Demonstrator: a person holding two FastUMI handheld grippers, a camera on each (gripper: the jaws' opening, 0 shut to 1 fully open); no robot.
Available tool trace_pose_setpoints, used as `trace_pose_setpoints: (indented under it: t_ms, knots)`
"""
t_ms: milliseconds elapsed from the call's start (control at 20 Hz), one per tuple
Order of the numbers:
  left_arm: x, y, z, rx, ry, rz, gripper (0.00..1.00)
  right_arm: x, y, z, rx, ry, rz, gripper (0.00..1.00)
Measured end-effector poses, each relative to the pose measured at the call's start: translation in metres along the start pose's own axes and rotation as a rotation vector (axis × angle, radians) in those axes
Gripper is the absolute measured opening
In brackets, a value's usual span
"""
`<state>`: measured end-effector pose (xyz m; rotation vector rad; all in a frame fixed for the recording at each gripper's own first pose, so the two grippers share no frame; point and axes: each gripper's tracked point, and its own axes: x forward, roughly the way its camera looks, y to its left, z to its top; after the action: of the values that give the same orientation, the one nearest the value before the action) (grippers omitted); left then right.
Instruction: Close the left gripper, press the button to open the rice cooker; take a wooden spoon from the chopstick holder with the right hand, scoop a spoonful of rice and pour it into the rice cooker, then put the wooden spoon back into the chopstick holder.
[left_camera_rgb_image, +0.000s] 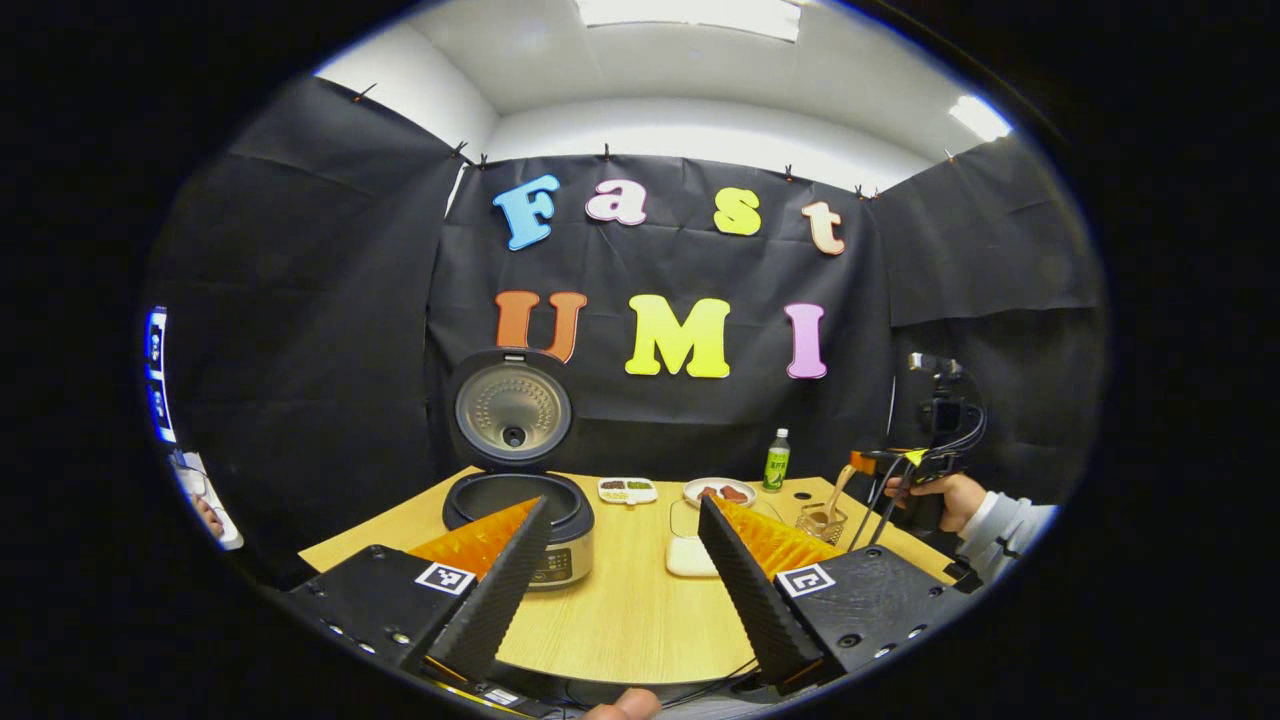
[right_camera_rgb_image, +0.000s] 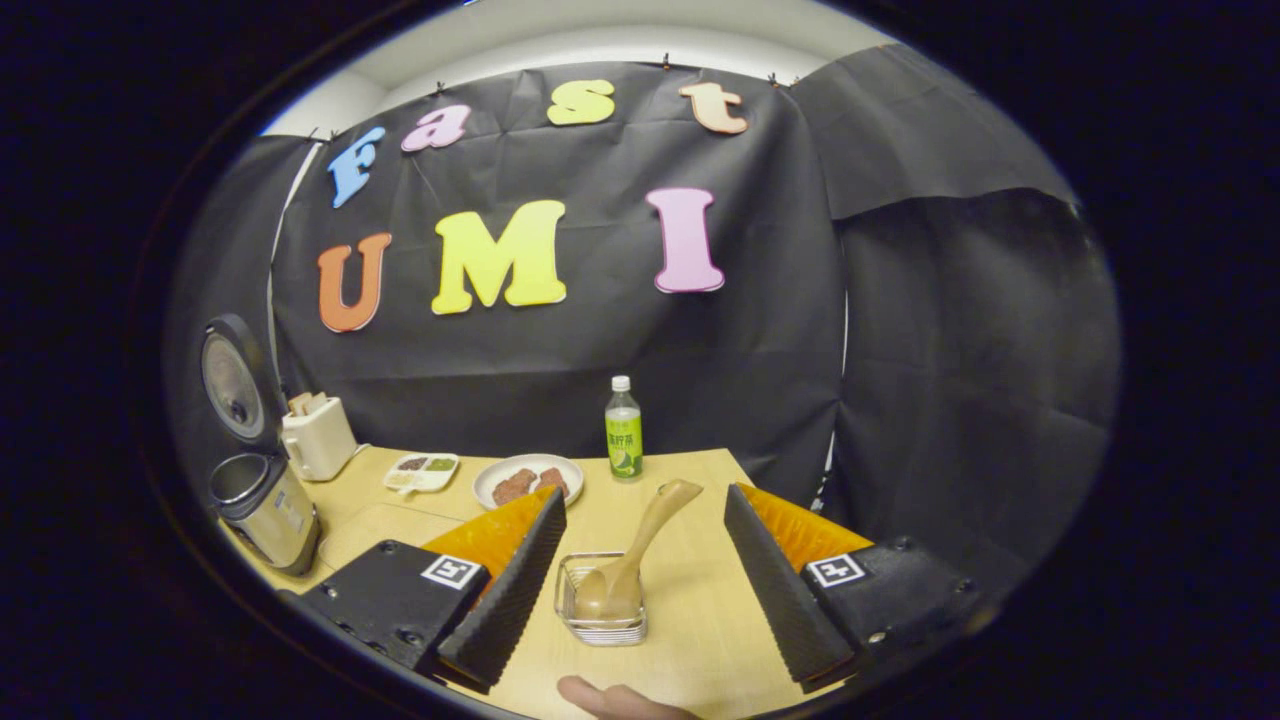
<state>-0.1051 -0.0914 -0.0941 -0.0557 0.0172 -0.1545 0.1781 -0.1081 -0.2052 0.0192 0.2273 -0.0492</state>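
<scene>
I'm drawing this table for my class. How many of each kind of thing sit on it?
Rice cooker: 1
Toaster: 1
Divided snack dish: 1
Plate of food: 1
Green bottle: 1
Chopstick holder: 1
Wooden spoon: 1
White rice container: 1
Total: 8

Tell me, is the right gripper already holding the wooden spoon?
No: in the right gripper view the right gripper is open, and the wooden spoon stands free in the chopstick holder between its fingers.
</scene>
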Motion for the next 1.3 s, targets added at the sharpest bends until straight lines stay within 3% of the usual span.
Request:
trace_pose_setpoints:
  t_ms: [150,300,450,550,750,900,1050,1300]
  knots:
    - [-0.012,0.016,0.005,0.021,-0.032,0.04,0.94,0.03,0.003,-0.007,-0.025,-0.006,0.056,0.98]
    - [-0.013,0.031,0.011,0.074,-0.047,0.084,0.94,0.063,-0.025,-0.02,0.013,0.001,-0.028,0.94]
    - [-0.01,0.045,0.016,0.062,-0.063,0.109,0.94,0.091,-0.03,-0.051,0.146,0.087,-0.03,0.92]
    - [-0.007,0.051,0.01,0.047,-0.051,0.118,0.94,0.11,-0.016,-0.062,0.23,0.129,0.045,0.87]
    - [0.002,0.06,0.001,0.003,-0.031,0.114,0.94,0.133,-0.003,-0.063,0.254,0.136,0.134,0.84]
    - [0.008,0.059,-0.004,-0.013,-0.014,0.103,0.94,0.126,0.019,-0.06,0.331,0.144,0.213,0.3]
    - [0.01,0.05,-0.009,0.001,-0.001,0.075,0.94,0.111,0.017,-0.045,0.282,0.095,0.184,0.19]
    - [-0.002,0.033,-0.01,0.071,0.008,0.022,0.94,0.075,0.027,0.013,0.196,-0.036,0.17,0.18]
